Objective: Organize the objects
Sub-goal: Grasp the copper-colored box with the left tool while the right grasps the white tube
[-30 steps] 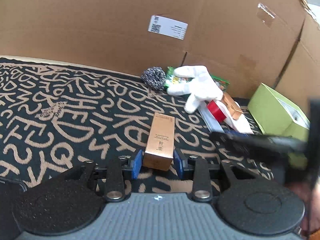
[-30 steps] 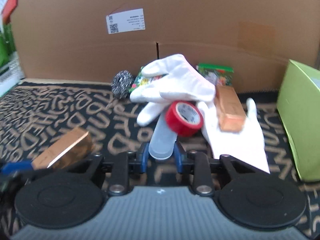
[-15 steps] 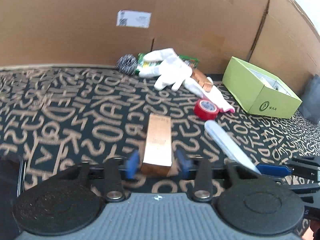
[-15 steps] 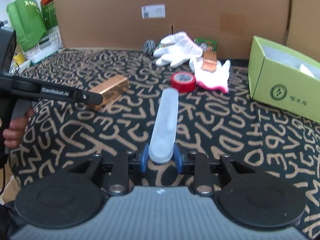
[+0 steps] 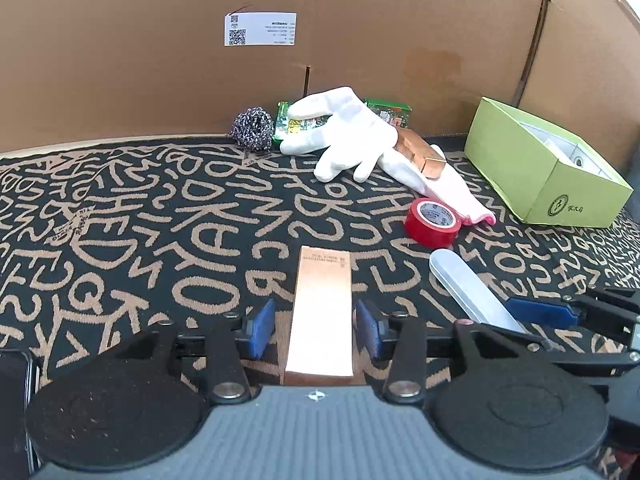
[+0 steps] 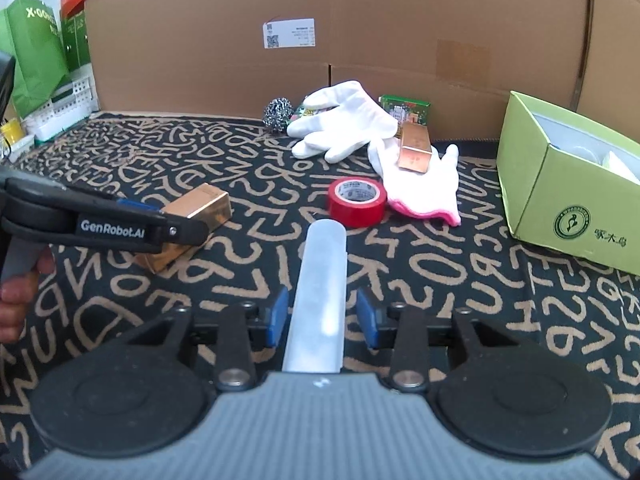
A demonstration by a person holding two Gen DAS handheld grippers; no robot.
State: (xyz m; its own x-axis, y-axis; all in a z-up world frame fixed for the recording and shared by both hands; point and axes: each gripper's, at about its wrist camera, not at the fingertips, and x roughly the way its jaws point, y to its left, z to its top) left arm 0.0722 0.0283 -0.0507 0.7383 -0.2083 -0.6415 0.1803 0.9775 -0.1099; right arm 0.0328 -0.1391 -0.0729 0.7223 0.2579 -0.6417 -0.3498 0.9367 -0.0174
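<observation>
Left wrist view: the left gripper (image 5: 315, 328) is straddling a copper-coloured box (image 5: 322, 312) lying on the letter-patterned mat (image 5: 120, 240). Both blue pads are standing clear of the box sides, so it is released rather than grasped, though the jaws are closing at this moment. The right gripper (image 5: 532, 314) is showing at the right edge beside a frosted tube (image 5: 466, 292). Behind, a red tape roll (image 5: 434, 222), white gloves (image 5: 348, 134), a second copper box (image 5: 420, 152), a steel scourer (image 5: 253, 128) and a green carton (image 5: 548, 164) are sitting near the cardboard wall (image 5: 160, 60).

Right wrist view: the right gripper (image 6: 322, 316) is framing the frosted tube (image 6: 320, 300) with a gap at each pad, its jaws opening, the tube resting on the mat (image 6: 460, 300). A hand (image 6: 20, 292) is holding the left gripper (image 6: 160, 220) over the copper box (image 6: 192, 220).

Risk, as judged: the round tube may roll once freed, towards the tape or the neighbouring tool; the two grippers are working close together and could collide; a skewed closure could slew the box.

Against a second ago: both tools are now working well back from the glove pile, and the tube, then pinched and lying against the tape roll, is now lying apart from it. The box, then flanked closely, is showing wider clearance.
</observation>
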